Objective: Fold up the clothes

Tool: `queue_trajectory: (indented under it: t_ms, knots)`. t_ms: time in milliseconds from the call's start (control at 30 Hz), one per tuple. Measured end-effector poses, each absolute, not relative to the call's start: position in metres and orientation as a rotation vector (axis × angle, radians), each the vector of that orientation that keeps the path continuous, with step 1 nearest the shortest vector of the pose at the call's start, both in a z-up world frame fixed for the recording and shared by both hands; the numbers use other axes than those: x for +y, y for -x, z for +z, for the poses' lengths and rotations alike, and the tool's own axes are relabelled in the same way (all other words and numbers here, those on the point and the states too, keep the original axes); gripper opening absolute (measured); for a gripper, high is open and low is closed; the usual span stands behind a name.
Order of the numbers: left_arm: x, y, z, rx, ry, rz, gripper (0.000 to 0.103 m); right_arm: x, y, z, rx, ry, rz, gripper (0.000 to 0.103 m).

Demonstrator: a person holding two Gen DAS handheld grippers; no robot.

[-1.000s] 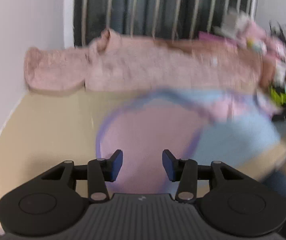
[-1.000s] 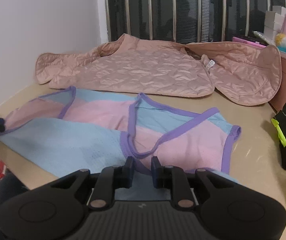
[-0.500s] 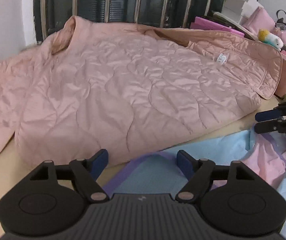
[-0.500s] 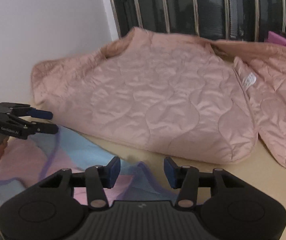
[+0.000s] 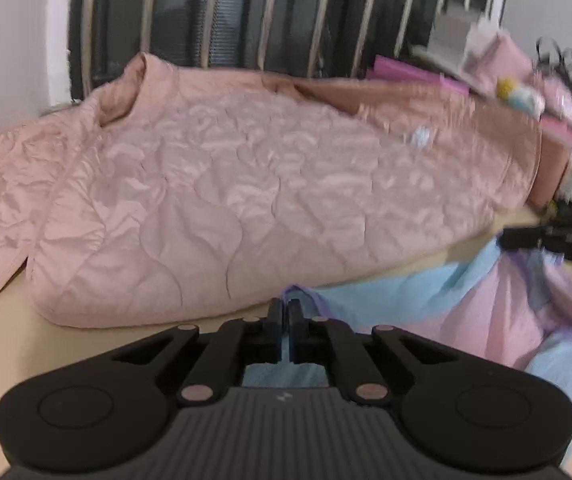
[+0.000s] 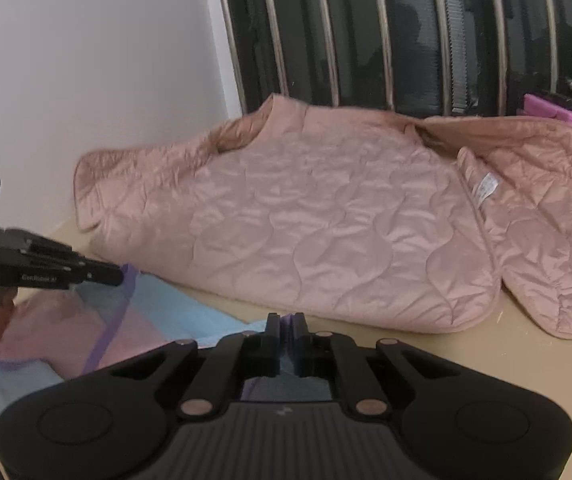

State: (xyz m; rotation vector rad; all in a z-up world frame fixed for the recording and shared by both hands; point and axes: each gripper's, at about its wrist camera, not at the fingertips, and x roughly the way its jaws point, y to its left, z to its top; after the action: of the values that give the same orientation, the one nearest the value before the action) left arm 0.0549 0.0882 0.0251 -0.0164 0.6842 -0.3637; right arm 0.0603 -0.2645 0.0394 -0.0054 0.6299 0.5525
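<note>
Two corners of the pink-and-blue mesh top (image 6: 86, 320) are pinched, one in each closed jaws: left gripper (image 5: 285, 312) and right gripper (image 6: 286, 326). Top lies on table (image 6: 466, 360), just before the pink quilted jacket (image 6: 326, 232).

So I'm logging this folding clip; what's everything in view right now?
quilted jacket: one, pink, spread open at the back of the table.
mesh vest: one, blue and pink with purple trim, in front of the jacket, pinched at two edges.
table: one, beige, under both garments.
window bars: several, cream, behind the jacket.
pink box: one, far right.
left gripper: black, shut on the vest.
right gripper: black, shut on the vest.
</note>
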Motion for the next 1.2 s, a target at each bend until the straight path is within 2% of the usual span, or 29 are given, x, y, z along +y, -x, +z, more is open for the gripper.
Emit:
queue_trajectory:
  t_ms: [167, 267, 367, 433, 467, 500, 533, 567, 633, 700, 800, 867, 900, 933, 967, 1000, 1033, 1067, 1200]
  knots:
    - [0.091, -0.004, 0.053, 0.544, -0.012, -0.345, 0.002, -0.282, -0.027, 0.051, 0.504, -0.017, 0.617, 0.003]
    - [0.085, 0.036, 0.049, 0.540, -0.081, -0.375, 0.002, -0.292, 0.008, 0.045, 0.478, 0.041, 0.700, 0.003]
    - [0.077, 0.063, 0.035, 0.571, -0.180, -0.390, 0.003, -0.293, 0.031, 0.027, 0.576, 0.155, 0.689, 0.004]
    - [0.083, 0.069, 0.028, 0.607, -0.188, -0.366, 0.010, -0.296, 0.040, 0.017, 0.640, 0.197, 0.683, 0.007]
    - [0.089, 0.070, 0.027, 0.610, -0.168, -0.358, 0.013, -0.299, 0.044, 0.018, 0.637, 0.198, 0.676, 0.015]
    - [0.095, 0.070, 0.027, 0.614, -0.147, -0.351, 0.022, -0.301, 0.046, 0.023, 0.618, 0.186, 0.669, 0.022]
    - [0.101, 0.070, 0.028, 0.619, -0.118, -0.349, 0.036, -0.303, 0.045, 0.030, 0.591, 0.159, 0.660, 0.042]
    - [0.107, 0.069, 0.029, 0.627, -0.093, -0.349, 0.039, -0.303, 0.042, 0.037, 0.568, 0.126, 0.655, 0.056]
    - [0.111, 0.069, 0.034, 0.621, -0.063, -0.357, 0.040, -0.299, 0.028, 0.052, 0.546, 0.050, 0.655, 0.058]
    - [0.109, 0.069, 0.038, 0.613, -0.050, -0.379, 0.045, -0.286, -0.003, 0.057, 0.601, -0.022, 0.658, 0.058]
    - [0.087, 0.062, 0.044, 0.603, -0.075, -0.407, 0.065, -0.262, -0.055, 0.052, 0.712, -0.063, 0.626, 0.057]
    - [0.070, 0.057, 0.044, 0.588, -0.133, -0.412, 0.067, -0.249, -0.079, 0.043, 0.780, -0.044, 0.589, 0.054]
    - [0.063, 0.054, 0.041, 0.588, -0.159, -0.422, 0.067, -0.243, -0.085, 0.037, 0.806, -0.025, 0.587, 0.049]
    - [0.057, 0.050, 0.038, 0.601, -0.169, -0.434, 0.067, -0.238, -0.091, 0.032, 0.831, -0.006, 0.585, 0.025]
    - [0.054, 0.046, 0.035, 0.619, -0.165, -0.453, 0.061, -0.232, -0.098, 0.026, 0.856, 0.013, 0.583, 0.005]
    - [0.052, 0.041, 0.032, 0.637, -0.147, -0.468, 0.026, -0.230, -0.095, 0.025, 0.848, 0.031, 0.577, 0.005]
    - [0.052, 0.038, 0.030, 0.645, -0.129, -0.480, 0.005, -0.229, -0.091, 0.025, 0.832, 0.050, 0.571, 0.005]
    - [0.054, 0.040, 0.031, 0.617, -0.113, -0.479, 0.003, -0.230, -0.084, 0.028, 0.794, 0.058, 0.566, 0.004]
    - [0.063, 0.057, 0.038, 0.495, -0.073, -0.478, 0.003, -0.252, -0.034, 0.052, 0.549, 0.047, 0.593, 0.004]
